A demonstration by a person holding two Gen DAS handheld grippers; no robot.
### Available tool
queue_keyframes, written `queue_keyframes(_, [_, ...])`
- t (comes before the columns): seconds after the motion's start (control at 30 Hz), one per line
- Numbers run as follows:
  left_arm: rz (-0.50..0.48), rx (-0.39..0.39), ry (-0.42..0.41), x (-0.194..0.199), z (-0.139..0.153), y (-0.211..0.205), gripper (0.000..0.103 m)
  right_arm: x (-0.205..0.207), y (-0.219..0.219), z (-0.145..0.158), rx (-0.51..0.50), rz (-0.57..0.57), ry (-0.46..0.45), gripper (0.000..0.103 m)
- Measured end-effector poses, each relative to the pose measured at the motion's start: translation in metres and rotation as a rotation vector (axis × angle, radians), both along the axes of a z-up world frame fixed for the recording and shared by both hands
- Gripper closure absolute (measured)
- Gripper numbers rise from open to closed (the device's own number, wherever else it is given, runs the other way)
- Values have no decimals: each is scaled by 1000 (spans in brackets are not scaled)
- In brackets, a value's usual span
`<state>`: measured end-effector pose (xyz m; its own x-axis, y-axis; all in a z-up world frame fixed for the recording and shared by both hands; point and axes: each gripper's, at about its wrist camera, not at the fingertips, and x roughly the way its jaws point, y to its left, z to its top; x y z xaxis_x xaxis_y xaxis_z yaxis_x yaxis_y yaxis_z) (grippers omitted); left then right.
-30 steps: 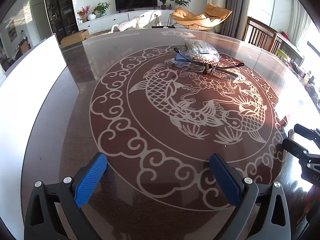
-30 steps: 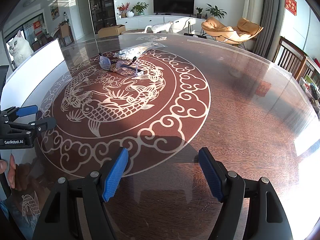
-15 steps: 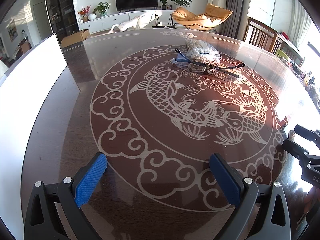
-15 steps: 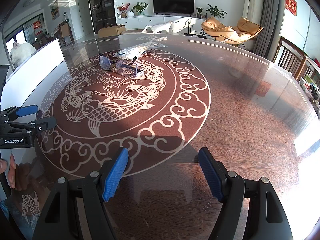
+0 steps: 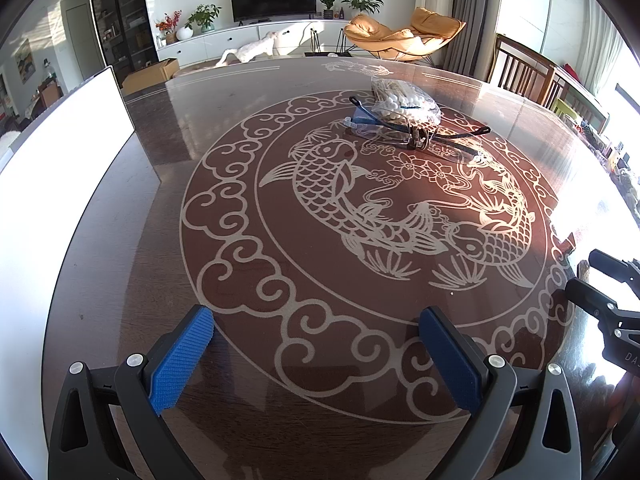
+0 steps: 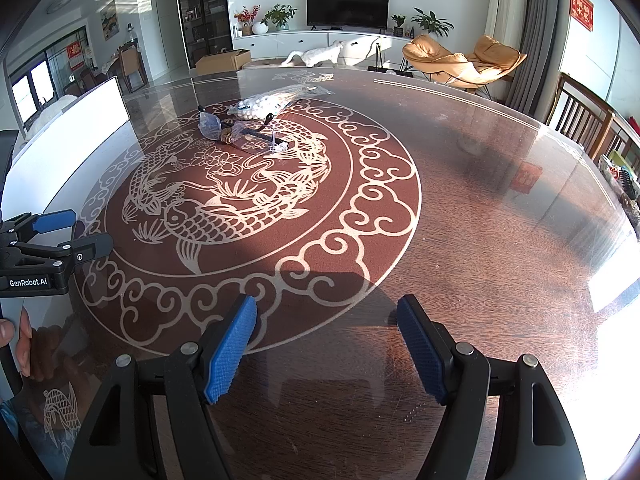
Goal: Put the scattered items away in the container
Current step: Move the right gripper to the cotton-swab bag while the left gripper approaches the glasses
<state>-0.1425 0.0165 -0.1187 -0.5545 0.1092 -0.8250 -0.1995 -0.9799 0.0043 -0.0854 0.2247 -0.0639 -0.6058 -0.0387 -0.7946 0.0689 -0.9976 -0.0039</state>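
Far across the dark glass-topped table (image 5: pixel 168 240) lies a small pile. It holds a clear bag of white balls (image 5: pixel 404 102) (image 6: pixel 262 105), clear glasses with black arms (image 5: pixel 448 138) (image 6: pixel 212 124) and a small brown item (image 5: pixel 418 141) (image 6: pixel 227 136). A white container wall (image 5: pixel 60 168) (image 6: pixel 80 132) stands along the table's left side. My left gripper (image 5: pixel 314 320) (image 6: pixel 90 227) is open with nothing between its blue pads, low over the near table. My right gripper (image 6: pixel 327 308) (image 5: pixel 600 280) is also open and holds nothing, to the right of the left one.
Wooden chairs (image 5: pixel 524 72) (image 6: pixel 580 120) stand at the table's right side, with small clutter near that edge (image 6: pixel 624 184). A hand (image 6: pixel 16 340) grips the left tool's handle. Beyond the table a white cat (image 6: pixel 316 54) walks by a low cabinet.
Both grippers have stayed still and open. A white cat behind the container wall on the left has turned its head away and dropped lower.
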Motion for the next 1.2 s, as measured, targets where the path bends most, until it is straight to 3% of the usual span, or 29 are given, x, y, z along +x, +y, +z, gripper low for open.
queue_keyframes(0.17, [0,0,0,0,0,0,0,-11,3,0,0,2,-9,29])
queue_keyframes(0.27, [0,0,0,0,0,0,0,-51,20,4,-13,-46,-30,30])
queue_keyframes(0.43, [0,0,0,0,0,0,0,-134,54,6,-126,-186,-32,30])
queue_keyframes(0.57, [0,0,0,0,0,0,0,-177,28,1,-46,-124,-46,29])
queue_keyframes(0.67, [0,0,0,0,0,0,0,-188,-8,1,-59,19,-48,29])
queue_keyframes(0.77, [1,0,0,0,0,0,0,-178,-47,2,-163,238,-70,29])
queue_keyframes(0.83, [1,0,0,0,0,0,0,-162,-67,3,-181,330,-76,30])
queue_keyframes(0.97, [1,0,0,0,0,0,0,-124,-65,5,-258,326,-79,30])
queue_keyframes(1.2, [1,0,0,-1,0,0,0,-44,-35,5,-86,213,-78,30])
